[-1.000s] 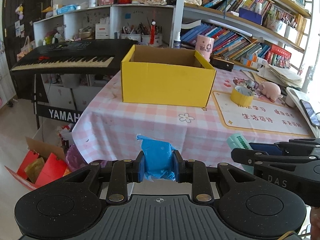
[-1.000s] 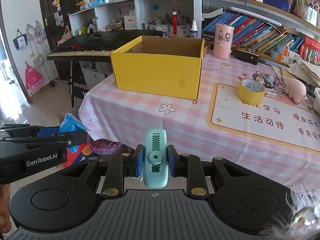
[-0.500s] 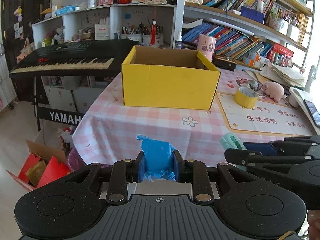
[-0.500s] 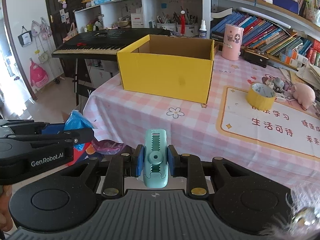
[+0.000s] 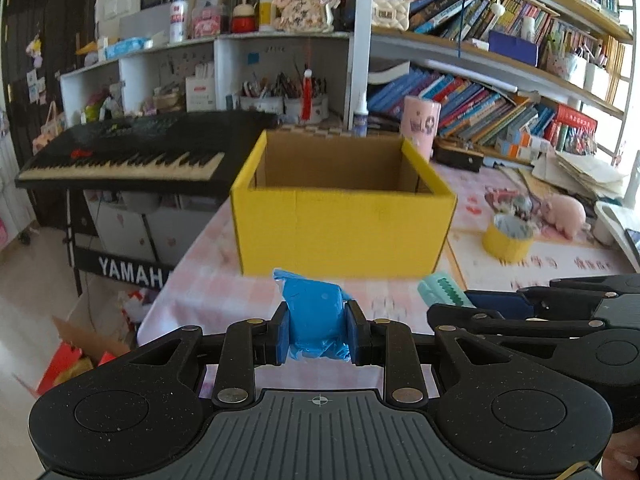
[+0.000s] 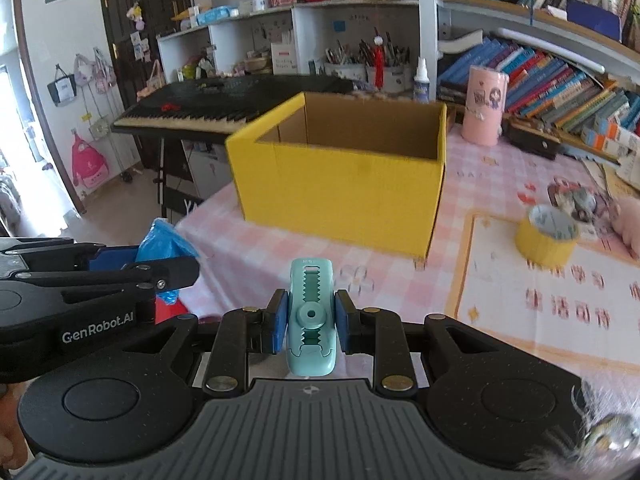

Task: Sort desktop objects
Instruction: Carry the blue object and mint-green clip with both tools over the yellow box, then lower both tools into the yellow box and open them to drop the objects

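Holding a crumpled blue packet between its two blue pads, the left gripper is clamped on it above the near edge of the table. The right gripper is likewise closed on a mint-green clip, upright between its pads, with the toothed face toward the camera. Both grippers sit side by side, near the front of the pink checked tablecloth. Directly ahead stands an open yellow cardboard box; nothing can be seen inside it from here. To its right lie a roll of yellow tape and a pink pig figure. Beyond the table, a black keyboard and crowded bookshelves fill the background.
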The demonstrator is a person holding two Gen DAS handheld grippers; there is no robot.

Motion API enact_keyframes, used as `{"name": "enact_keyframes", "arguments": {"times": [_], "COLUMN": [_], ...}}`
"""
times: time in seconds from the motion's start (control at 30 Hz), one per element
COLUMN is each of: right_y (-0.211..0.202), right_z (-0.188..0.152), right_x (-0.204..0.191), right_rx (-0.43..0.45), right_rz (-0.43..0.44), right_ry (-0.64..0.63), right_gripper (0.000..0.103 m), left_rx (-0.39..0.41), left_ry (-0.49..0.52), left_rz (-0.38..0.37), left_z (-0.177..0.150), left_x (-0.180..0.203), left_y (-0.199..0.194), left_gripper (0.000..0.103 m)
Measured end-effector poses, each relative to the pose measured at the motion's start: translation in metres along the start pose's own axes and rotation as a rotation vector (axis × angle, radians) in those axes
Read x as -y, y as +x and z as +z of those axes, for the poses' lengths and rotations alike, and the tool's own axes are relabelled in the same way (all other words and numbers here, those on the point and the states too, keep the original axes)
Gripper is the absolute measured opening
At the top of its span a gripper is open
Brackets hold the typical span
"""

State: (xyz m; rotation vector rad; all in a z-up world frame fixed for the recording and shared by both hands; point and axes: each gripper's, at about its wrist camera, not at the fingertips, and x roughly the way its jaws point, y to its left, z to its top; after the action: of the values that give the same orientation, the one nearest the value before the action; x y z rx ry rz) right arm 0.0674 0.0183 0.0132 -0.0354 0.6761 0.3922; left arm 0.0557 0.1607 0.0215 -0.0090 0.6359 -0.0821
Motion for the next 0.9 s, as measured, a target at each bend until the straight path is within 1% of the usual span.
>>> {"name": "enact_keyframes", "arguments": {"times": [0.3,0.47,0.6,0.73,0.9], "right_y": [0.028,0.047,0.064,0.086,0.120], "right_z": [0.061,0.093,0.118,0.137,0.153], "right_x": [0.033,0.057,0.076,0.090,0.101], "right_rx": [0.078,0.108,0.127,0.124,0.093], "right_rz": [0.025,0.028,0.029,0.032,0.036], "right_ry": [-0.016,-0.022,-0.026,-0.058,-0.132], "right_gripper": [0.023,0.023,0.023,0.023,0.023], "left_rx": [0.059,0.078,0.081,0.065,-0.006], "left_ry": [0.019,-0.025,-0.028,-0.002,0.011], "left_rz": [0.022,0.028,0.048,0.064,0.064], "left_z": [0.057,0.086,0.105,0.118,0.127], "left_x": [0.012,0.012,0.013,0.014,0.013], "left_y": [0.041,0.066,0.087,0.110,0.150], "left_gripper": [0.026,0.026,0.026,0.026,0.026]}}
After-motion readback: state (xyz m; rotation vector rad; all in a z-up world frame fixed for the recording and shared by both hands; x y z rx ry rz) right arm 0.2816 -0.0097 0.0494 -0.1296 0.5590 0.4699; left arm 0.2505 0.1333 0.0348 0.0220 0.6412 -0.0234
